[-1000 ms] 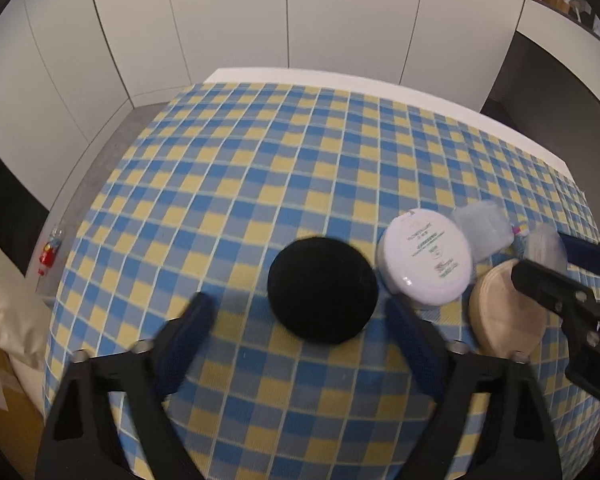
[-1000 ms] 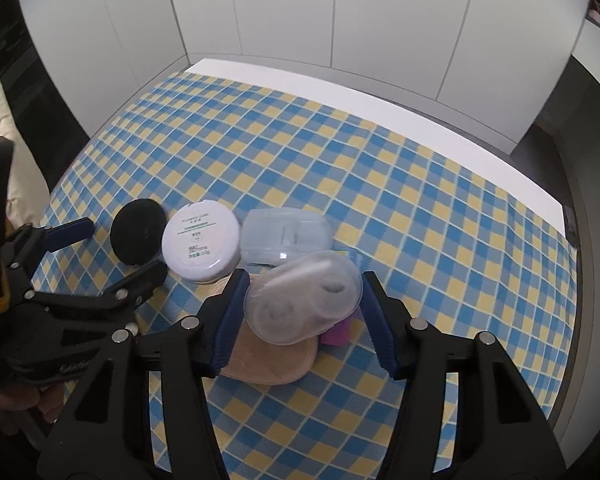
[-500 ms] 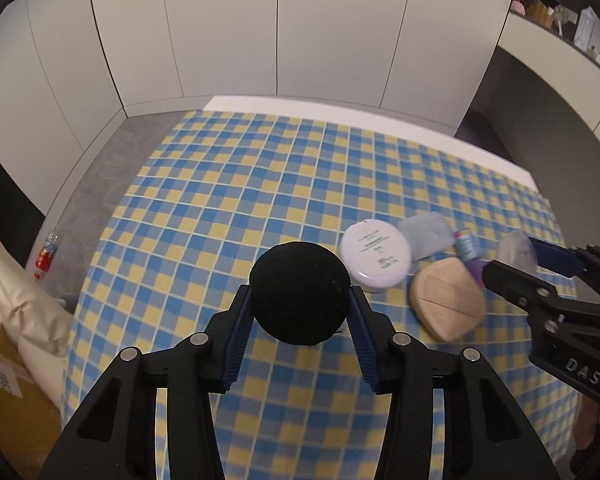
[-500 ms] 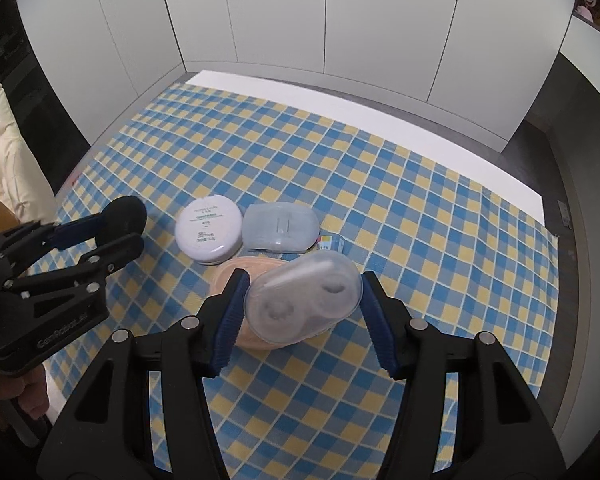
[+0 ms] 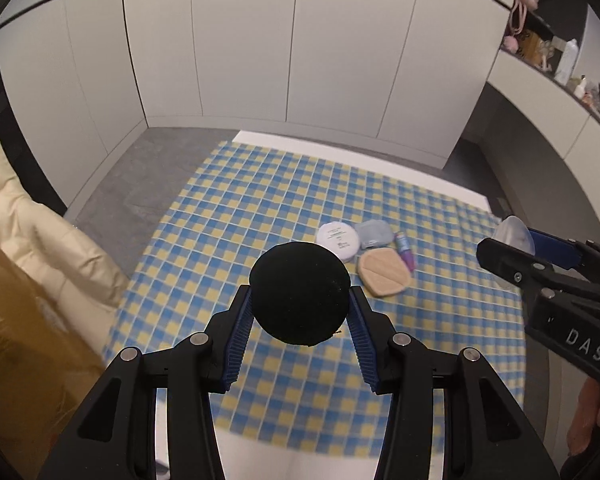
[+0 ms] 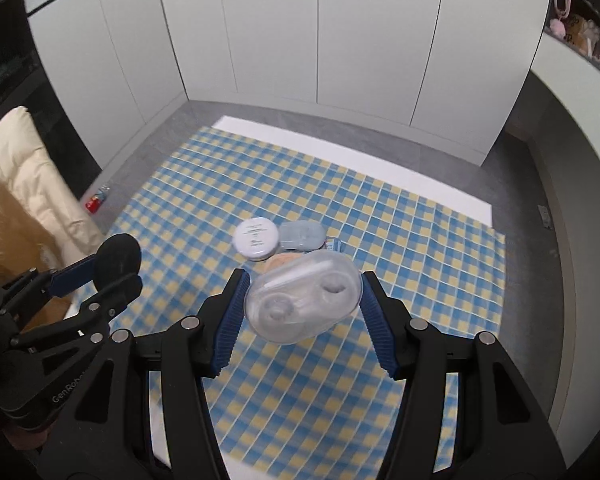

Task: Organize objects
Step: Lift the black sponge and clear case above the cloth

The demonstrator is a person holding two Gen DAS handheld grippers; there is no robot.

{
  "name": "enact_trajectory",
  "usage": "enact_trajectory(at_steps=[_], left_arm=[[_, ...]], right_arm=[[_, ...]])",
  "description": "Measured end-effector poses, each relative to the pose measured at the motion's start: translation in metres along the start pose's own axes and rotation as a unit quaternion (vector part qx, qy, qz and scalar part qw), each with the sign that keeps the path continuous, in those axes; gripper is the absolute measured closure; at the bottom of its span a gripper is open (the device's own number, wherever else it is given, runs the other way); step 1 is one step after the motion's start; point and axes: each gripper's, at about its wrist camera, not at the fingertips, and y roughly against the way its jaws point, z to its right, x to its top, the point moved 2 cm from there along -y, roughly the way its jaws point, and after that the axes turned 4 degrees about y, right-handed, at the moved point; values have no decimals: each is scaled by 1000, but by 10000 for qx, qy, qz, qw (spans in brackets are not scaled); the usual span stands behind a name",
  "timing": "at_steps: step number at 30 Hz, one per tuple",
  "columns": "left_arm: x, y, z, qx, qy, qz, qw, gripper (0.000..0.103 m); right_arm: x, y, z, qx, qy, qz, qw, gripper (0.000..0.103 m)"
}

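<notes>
My left gripper [image 5: 299, 300] is shut on a round black puff [image 5: 299, 292], held high above the checked tablecloth [image 5: 260, 216]. My right gripper [image 6: 303, 294] is shut on a clear oval contact lens case [image 6: 304, 297], also lifted well off the table. On the cloth below lie a white round compact [image 5: 337, 235], a pale blue case [image 5: 374, 233], a beige sponge [image 5: 384, 273] and a small purple tube [image 5: 405, 251]. In the right wrist view the left gripper [image 6: 116, 266] shows at the left with the black puff [image 6: 118, 257].
A cream cushion [image 5: 40, 240] and a brown cardboard box [image 5: 16, 344] stand left of the table. White cabinet doors [image 5: 300, 60] close off the back. A small red object [image 6: 94, 203] lies on the grey floor. A shelf with clutter [image 5: 556, 60] runs at the upper right.
My left gripper closed on the black puff and lifted it. Both grippers rose well above the table, the right one still carrying the clear case; the objects below look smaller.
</notes>
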Motion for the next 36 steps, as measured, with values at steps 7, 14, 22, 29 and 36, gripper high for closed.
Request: enact_trajectory(at_steps=[7,14,22,29,36], left_arm=[[-20,72,-13,-19,245,487,9985,56],[-15,112,-21,-84,486,815,9955,56],[-12,113,-20,-72,347,871,9956,56],[-13,105,-26,-3,327,825,9961,56],[-17,104,-37,54,310,803,9963,56]], right_arm=[[-25,50,-11,111,135,-2,9998,44],[-40,72,-14,81,154,-45,9998,44],[-26,94,-13,21,198,350,9992,44],[-17,91,-5,43,24,400,9992,44],[-9,87,-14,89,71,445,9989,44]])
